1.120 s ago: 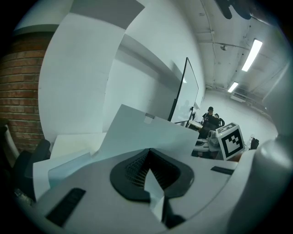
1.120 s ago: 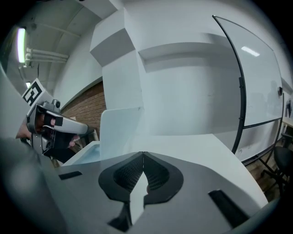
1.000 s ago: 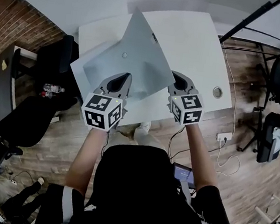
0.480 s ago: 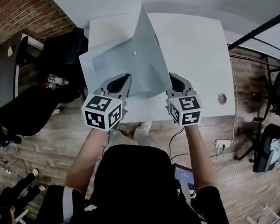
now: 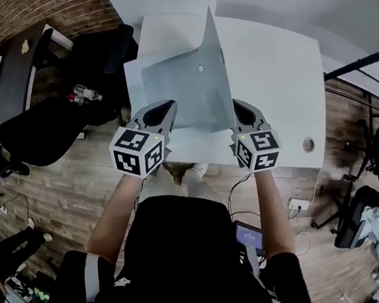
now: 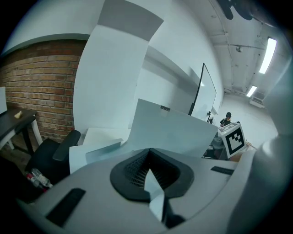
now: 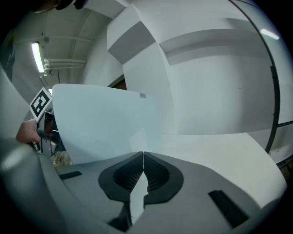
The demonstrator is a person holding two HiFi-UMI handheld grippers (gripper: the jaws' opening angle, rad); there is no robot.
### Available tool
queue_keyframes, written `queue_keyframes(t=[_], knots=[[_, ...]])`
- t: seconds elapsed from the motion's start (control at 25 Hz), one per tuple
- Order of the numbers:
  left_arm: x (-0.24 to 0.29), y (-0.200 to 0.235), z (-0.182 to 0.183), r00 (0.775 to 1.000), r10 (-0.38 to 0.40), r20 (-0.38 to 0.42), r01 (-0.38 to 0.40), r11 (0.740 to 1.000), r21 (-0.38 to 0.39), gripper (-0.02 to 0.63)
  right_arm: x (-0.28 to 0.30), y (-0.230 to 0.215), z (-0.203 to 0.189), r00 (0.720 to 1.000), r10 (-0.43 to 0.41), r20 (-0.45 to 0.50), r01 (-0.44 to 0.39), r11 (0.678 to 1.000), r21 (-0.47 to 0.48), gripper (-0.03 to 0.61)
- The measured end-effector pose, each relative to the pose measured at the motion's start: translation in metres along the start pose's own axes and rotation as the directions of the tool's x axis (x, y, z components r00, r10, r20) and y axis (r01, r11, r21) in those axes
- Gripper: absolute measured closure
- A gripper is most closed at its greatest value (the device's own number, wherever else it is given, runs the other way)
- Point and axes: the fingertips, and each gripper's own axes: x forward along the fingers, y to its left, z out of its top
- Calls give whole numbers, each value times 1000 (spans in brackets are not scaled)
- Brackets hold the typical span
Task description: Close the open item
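Note:
A pale grey folder (image 5: 177, 87) lies open on the white table (image 5: 274, 75), with a small round snap (image 5: 200, 68) on it. Its lower sheet rests flat at the left. Its upper cover (image 5: 215, 82) stands up steeply, edge toward me. My left gripper (image 5: 161, 115) is shut on the near edge of the lower sheet, seen pinched between the jaws (image 6: 149, 155). My right gripper (image 5: 242, 116) is shut on the near corner of the raised cover (image 7: 105, 123), a thin sheet edge caught between its jaws (image 7: 143, 156).
Black office chairs (image 5: 40, 136) stand left of the table, with a water bottle (image 5: 87, 91) beside them. A round cable grommet (image 5: 308, 144) sits near the table's right front corner. Cables (image 5: 306, 203) lie on the wooden floor. A person (image 6: 226, 119) is far off.
The raised cover has swung up and now stands steeper and narrower in view. Both grippers keep their hold at the near edge. The head view has shifted, moving the table to the right.

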Motion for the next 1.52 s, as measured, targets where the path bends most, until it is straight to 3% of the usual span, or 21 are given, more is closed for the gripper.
queue_keyframes(t=[0.28,0.96,1.52], knots=[[-21,26,-7,999,38,-3,-38,999,-40,601,14,18,6,999,33,-13,-33,999,-18,540],[-54,75,12,997,77,16,-76,996,-44,601,54,50,33,996,71,-51,-74,996,-59,540],[-78,115,5,990,141,16,-140,987,-80,601,90,78,42,992,114,-58,-118,991,-70,540]])
